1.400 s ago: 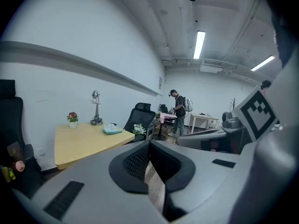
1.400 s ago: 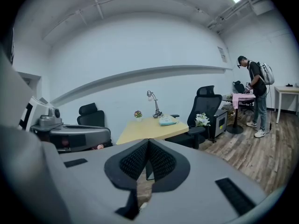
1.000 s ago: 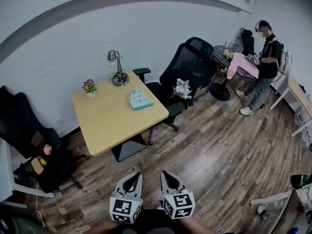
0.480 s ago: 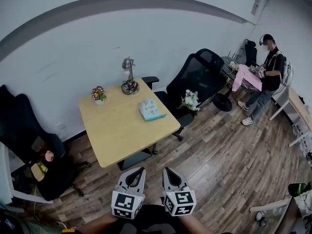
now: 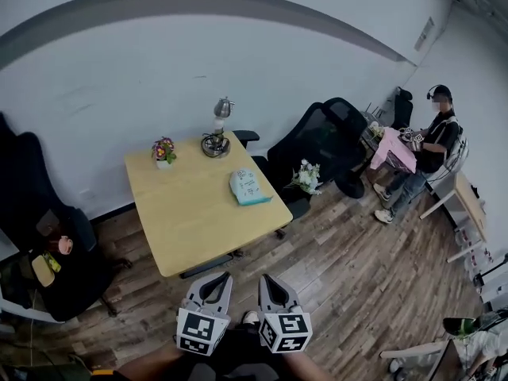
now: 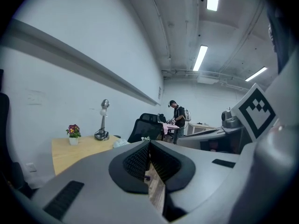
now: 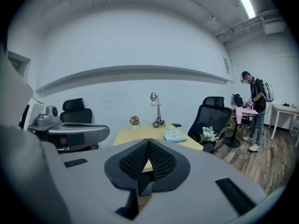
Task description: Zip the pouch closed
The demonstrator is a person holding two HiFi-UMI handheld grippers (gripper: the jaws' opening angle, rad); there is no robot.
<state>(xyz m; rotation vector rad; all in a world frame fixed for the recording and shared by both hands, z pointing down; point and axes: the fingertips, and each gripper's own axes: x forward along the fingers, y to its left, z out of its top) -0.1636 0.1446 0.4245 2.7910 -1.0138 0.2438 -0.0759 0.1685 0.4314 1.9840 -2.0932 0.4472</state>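
Note:
A light teal pouch [image 5: 247, 186] lies flat on the wooden table [image 5: 190, 217], near its right edge; the same pouch [image 7: 174, 135] shows in the right gripper view. My left gripper [image 5: 218, 280] and right gripper [image 5: 271, 282] hang side by side above the floor, well short of the table's near edge. Both are shut with nothing between their jaws. In the left gripper view the left gripper [image 6: 149, 141] points toward the table [image 6: 70, 154], with the pouch [image 6: 121, 143] small beyond it.
On the table's far side stand a small flower pot [image 5: 163, 150] and a metal desk lamp [image 5: 216, 130]. Black office chairs [image 5: 317, 145] stand right of the table, another chair [image 5: 48, 252] at the left. A person [image 5: 425, 153] stands at the back right by a desk.
The view has closed in on the table: table and pouch sit closer and more centred. Both grippers stay shut, side by side at the bottom.

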